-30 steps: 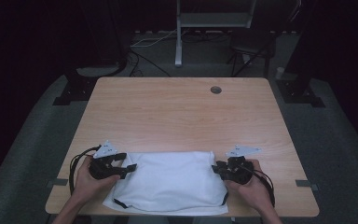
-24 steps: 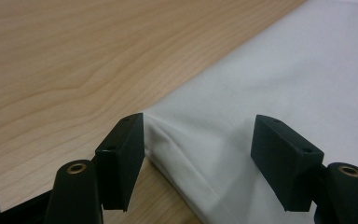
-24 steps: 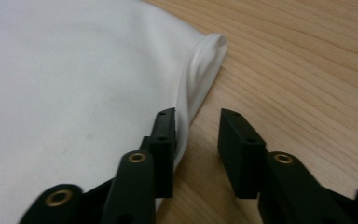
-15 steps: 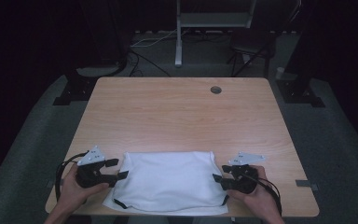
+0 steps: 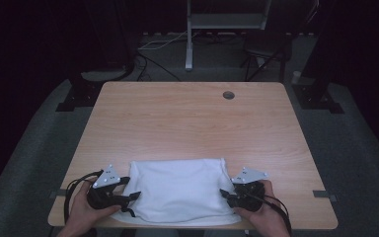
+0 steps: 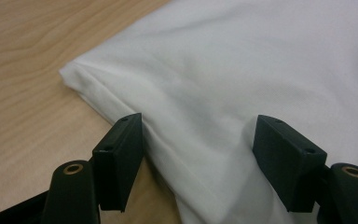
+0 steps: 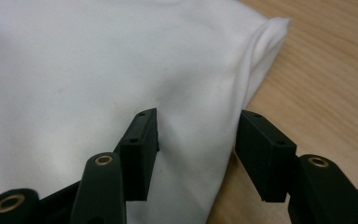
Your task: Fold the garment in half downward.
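Flanking white cloth (image 5: 180,190): bare wooden table (image 5: 187,123).

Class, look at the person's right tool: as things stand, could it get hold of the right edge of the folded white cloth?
Probably yes. The right tool has just been opening and straddles the folded white cloth's right edge, one jaw over the fabric, one over the wooden table. Nothing is in the way.

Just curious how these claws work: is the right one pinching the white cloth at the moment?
Cannot tell. In the right gripper view, the right gripper stands open astride the white cloth's folded edge, but a gap at either pad is not plain.
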`<state>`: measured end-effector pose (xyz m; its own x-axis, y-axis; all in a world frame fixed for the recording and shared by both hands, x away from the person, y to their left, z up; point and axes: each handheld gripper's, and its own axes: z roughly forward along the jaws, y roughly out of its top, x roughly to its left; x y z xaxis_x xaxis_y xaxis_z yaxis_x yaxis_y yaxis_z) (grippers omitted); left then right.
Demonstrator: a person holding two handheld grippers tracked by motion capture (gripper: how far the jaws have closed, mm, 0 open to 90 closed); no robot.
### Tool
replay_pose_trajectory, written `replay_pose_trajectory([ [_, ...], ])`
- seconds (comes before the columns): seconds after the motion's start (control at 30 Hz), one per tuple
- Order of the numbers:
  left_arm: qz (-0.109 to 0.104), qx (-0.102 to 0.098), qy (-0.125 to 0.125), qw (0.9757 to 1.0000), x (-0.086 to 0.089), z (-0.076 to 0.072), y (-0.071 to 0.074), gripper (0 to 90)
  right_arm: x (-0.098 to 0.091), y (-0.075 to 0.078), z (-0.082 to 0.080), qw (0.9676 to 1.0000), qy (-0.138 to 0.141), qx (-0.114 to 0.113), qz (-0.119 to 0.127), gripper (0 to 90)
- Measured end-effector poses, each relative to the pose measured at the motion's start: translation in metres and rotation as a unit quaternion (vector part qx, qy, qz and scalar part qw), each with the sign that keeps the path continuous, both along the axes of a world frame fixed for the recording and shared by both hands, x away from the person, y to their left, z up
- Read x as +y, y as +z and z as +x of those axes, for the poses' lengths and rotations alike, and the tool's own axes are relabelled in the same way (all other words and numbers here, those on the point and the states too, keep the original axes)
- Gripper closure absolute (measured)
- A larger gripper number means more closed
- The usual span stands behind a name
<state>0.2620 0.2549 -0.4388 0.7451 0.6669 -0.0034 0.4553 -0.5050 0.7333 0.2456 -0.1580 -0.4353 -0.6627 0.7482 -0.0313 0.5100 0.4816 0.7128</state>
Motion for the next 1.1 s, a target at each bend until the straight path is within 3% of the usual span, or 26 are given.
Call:
replay_pose_trajectory([
  [0.17,0.0,-0.004,0.016,0.9999,-0.003,0.023,0.0,34.5,0.004,0.0,0.011,0.9995,-0.025,-0.017,-0.009,49.2],
  [0.27,0.002,-0.003,0.025,0.9997,-0.006,0.045,0.0,34.8,0.005,-0.001,0.02,0.9986,-0.041,-0.029,-0.017,49.2],
  [0.53,-0.001,-0.007,0.043,0.999,-0.019,0.087,0.0,34.8,0.0,0.0,0.062,0.9963,-0.074,-0.036,-0.026,48.9],
  [0.8,0.003,-0.011,0.054,0.9985,-0.028,0.11,0.0,34.9,-0.005,-0.002,0.086,0.9946,-0.095,-0.037,-0.019,47.6],
  [1.1,-0.002,-0.014,0.062,0.998,-0.029,0.117,-0.001,34.9,-0.007,-0.002,0.093,0.9941,-0.101,-0.037,-0.014,45.3],
])
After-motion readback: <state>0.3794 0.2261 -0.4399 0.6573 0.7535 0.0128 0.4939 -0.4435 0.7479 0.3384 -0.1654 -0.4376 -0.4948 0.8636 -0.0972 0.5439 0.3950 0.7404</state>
